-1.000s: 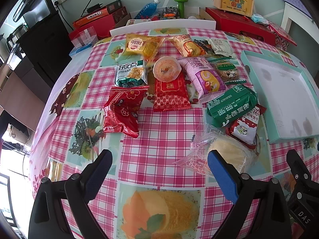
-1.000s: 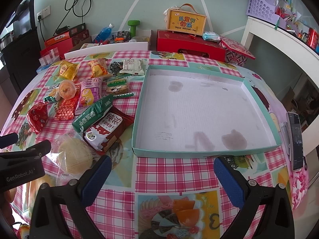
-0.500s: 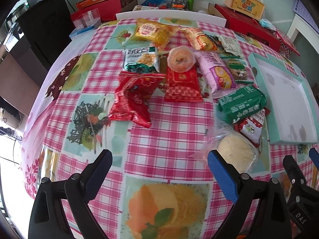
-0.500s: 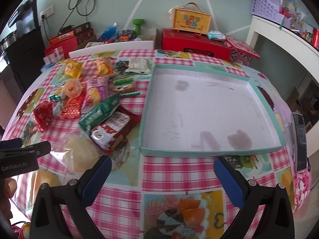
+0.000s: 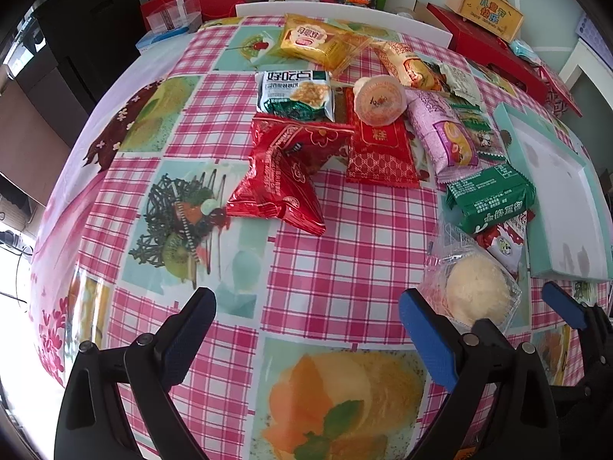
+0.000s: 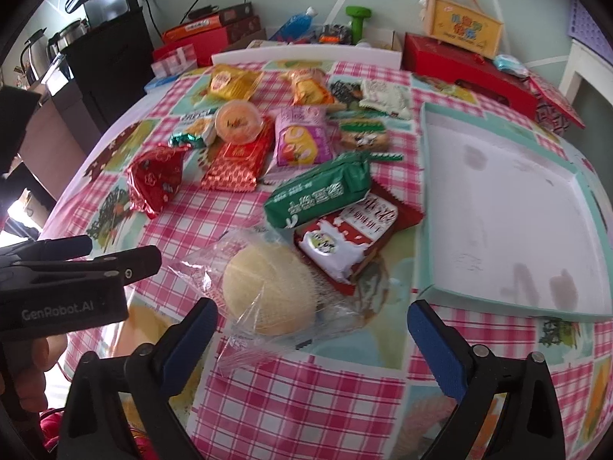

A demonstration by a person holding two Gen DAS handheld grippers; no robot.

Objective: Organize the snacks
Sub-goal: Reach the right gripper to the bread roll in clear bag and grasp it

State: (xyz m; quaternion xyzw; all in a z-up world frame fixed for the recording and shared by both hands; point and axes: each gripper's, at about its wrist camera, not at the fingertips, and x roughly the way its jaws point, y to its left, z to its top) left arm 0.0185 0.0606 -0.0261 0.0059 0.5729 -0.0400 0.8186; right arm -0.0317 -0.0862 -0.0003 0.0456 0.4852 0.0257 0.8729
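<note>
A round pale pastry in a clear wrapper [image 6: 268,291] [image 5: 475,291] lies near the table's front. My right gripper [image 6: 310,318] hangs over it; its jaws are closing, with the wrapper between the blue pads, which do not press on it. Behind the pastry lie a red-and-white milk pack [image 6: 345,237] and a green pack [image 6: 322,195]. A teal tray [image 6: 498,303] sits to the right with nothing in it. My left gripper [image 5: 306,303] is open over bare tablecloth, left of the pastry. A shiny red bag [image 5: 283,176] lies ahead of it.
Several more snack packs and a jelly cup [image 5: 377,96] crowd the far middle of the checked tablecloth [image 5: 345,253]. Red gift boxes [image 6: 459,61], a yellow case [image 6: 463,27] and a green dumbbell [image 6: 358,19] stand behind the table. A black cabinet [image 6: 111,65] is at left.
The right gripper has swung left from the tray's front to the wrapped pastry, which now lies between its fingers. The left gripper has drifted forward and tilted further down.
</note>
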